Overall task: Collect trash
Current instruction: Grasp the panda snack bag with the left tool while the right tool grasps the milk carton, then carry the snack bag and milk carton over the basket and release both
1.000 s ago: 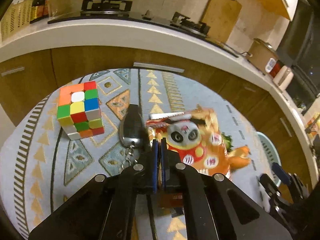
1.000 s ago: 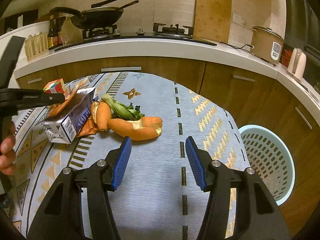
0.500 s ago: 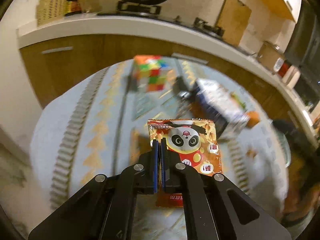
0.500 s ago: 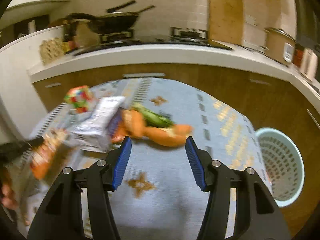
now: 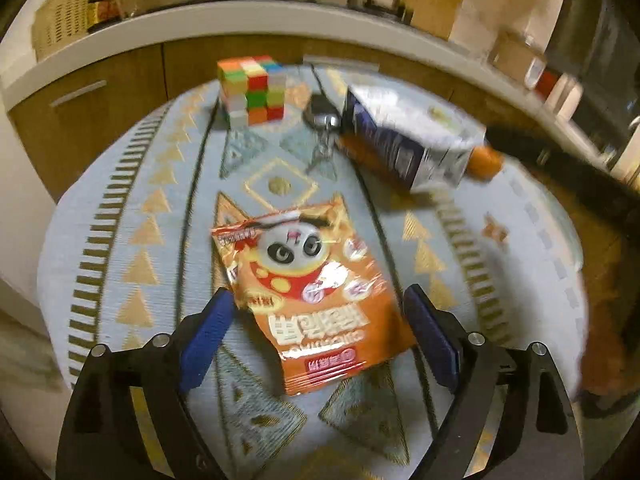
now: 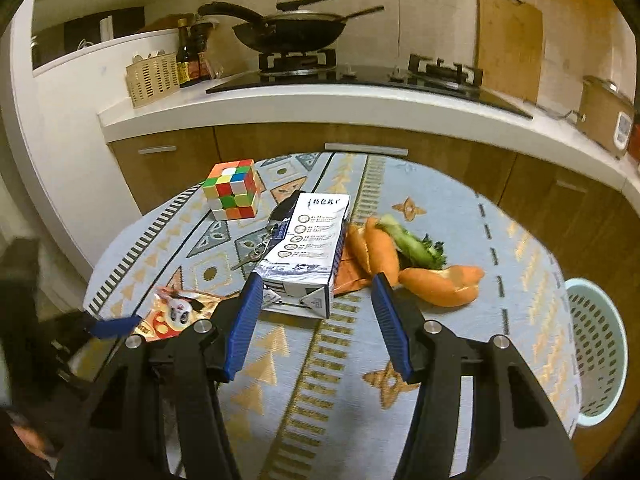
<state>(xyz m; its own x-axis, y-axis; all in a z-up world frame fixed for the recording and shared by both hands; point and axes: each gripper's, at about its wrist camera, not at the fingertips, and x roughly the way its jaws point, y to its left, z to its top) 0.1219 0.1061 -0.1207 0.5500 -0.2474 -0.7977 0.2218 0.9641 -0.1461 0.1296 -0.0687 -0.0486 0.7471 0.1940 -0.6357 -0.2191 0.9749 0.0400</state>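
An orange panda snack packet lies flat on the patterned tablecloth, between the spread blue pads of my left gripper, which is open and not holding it. The packet also shows in the right wrist view. My right gripper is open and empty, just in front of a white and blue milk carton lying on its side. That carton shows in the left wrist view. Orange peels and a green vegetable scrap lie right of the carton.
A Rubik's cube and a key fob with keys sit at the table's far side. A pale blue basket stands on the floor to the right of the round table. Kitchen counter and cabinets are behind.
My left gripper, shut on the panda packet before, has opened and the packet now lies on the table near the left edge. My right gripper moved left to face the carton.
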